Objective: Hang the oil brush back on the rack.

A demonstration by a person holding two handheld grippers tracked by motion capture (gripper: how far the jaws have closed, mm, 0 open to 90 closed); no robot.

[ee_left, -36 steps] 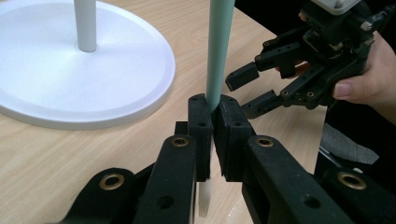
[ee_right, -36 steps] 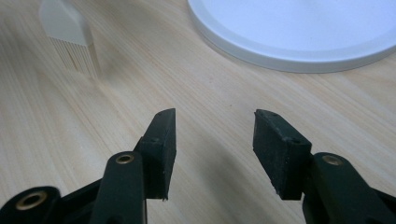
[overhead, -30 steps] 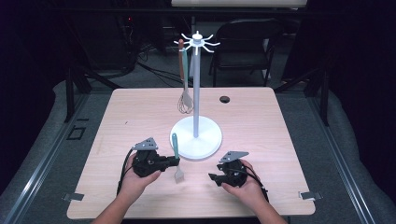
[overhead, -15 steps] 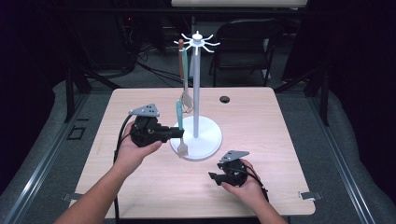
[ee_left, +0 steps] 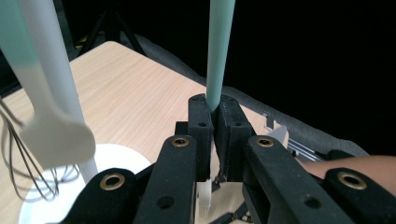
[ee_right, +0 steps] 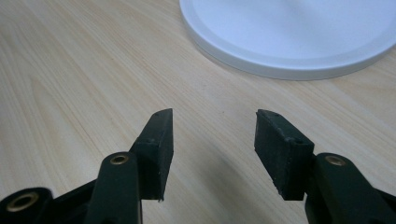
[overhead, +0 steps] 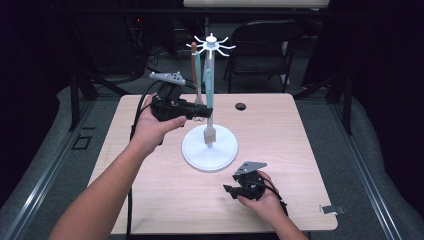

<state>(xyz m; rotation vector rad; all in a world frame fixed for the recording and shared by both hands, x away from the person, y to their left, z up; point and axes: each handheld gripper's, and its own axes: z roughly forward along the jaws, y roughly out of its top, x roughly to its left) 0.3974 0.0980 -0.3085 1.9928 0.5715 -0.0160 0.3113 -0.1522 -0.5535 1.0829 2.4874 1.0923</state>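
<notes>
The teal-handled brush (overhead: 208, 107) hangs upright in the high view, its handle clamped in the left gripper (overhead: 202, 113), which a hand holds raised beside the pole of the white hanging stand (overhead: 210, 150). The brush's white head points down, just above the stand's round base, and its handle top reaches up toward the hooks (overhead: 211, 44) that crown the pole. A brown-handled whisk (overhead: 195, 75) already hangs from one hook, on the far side of the fingers. The right gripper (overhead: 229, 190) rests low on the surface (overhead: 300, 130), near the base and well apart from the brush.

In the left gripper view, the fingers (ee_left: 201, 126) are pressed narrow on the teal handle (ee_left: 219, 46), which rises straight up from between them; pale bristles (ee_left: 204, 198) show below the grip. The stand's pole (ee_left: 56, 70) and the whisk's wires (ee_left: 28, 172) stand off to one side of the fingers.

In the right gripper view, the fingers (ee_right: 159, 149) are spread wide and hold nothing, with the rim of the base (ee_right: 280, 65) just ahead of them.

The step in hand looks like hanging the brush on the stand. The next move likely calls for lifting until the handle's top end meets a free hook, catching it there, then easing the fingers apart.
</notes>
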